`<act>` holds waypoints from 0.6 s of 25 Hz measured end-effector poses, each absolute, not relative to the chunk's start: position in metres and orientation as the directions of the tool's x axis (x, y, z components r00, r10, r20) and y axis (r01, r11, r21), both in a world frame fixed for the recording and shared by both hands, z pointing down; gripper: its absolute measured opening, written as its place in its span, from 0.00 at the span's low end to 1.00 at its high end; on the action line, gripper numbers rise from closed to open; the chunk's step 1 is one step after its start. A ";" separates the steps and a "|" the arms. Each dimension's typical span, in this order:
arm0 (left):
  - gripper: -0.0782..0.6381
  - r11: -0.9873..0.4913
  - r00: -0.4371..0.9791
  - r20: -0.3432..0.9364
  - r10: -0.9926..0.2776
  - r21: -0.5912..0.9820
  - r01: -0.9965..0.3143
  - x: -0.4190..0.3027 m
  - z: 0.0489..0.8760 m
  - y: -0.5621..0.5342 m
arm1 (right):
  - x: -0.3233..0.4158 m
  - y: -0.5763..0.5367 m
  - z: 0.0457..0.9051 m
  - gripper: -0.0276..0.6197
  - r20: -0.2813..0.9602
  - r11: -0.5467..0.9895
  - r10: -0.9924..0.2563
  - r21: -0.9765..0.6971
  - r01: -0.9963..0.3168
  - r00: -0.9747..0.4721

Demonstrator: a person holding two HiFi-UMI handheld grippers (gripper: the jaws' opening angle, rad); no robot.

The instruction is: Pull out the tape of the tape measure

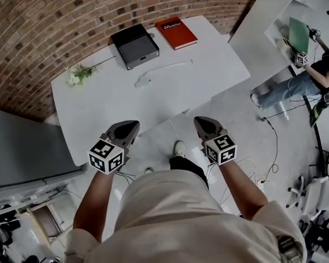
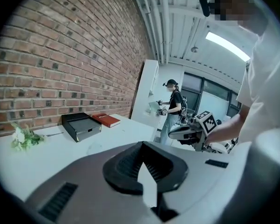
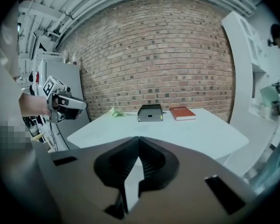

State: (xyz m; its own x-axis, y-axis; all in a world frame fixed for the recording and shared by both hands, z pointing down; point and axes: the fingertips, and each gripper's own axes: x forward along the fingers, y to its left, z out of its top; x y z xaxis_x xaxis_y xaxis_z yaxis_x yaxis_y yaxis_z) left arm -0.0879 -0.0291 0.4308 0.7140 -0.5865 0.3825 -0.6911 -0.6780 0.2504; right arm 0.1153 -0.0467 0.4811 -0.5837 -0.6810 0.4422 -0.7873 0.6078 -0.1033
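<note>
A small pale object with a thin pale strip running right from it [image 1: 153, 73] lies on the white table [image 1: 214, 75], in front of the black box; I cannot tell whether it is the tape measure. My left gripper [image 1: 132, 125] hovers over the table's near edge, jaws shut and empty. My right gripper [image 1: 200, 120] hangs just off that edge above the floor, also shut on nothing. In the left gripper view the jaws [image 2: 141, 143] meet with nothing between them, and in the right gripper view the jaws [image 3: 139, 139] do the same. Both grippers are well short of the pale object.
A black box [image 1: 135, 45], a red book [image 1: 176, 32] and a sprig of white flowers [image 1: 77, 76] sit at the table's far side by the brick wall. A grey cabinet [image 1: 22, 147] stands at the left. Another person [image 1: 318, 70] works at the right.
</note>
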 end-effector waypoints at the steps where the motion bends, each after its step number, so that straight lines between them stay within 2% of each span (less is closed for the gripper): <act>1: 0.10 -0.681 0.711 0.389 -0.586 0.241 -0.692 -0.090 0.429 -0.016 | 0.109 -0.032 0.478 0.05 0.442 0.616 -0.674 -0.106 -0.781 -0.592; 15: 0.10 -0.655 0.701 0.404 -0.587 0.271 -0.705 -0.125 0.425 0.076 | 0.067 0.066 0.437 0.05 0.398 0.637 -0.684 -0.082 -0.766 -0.611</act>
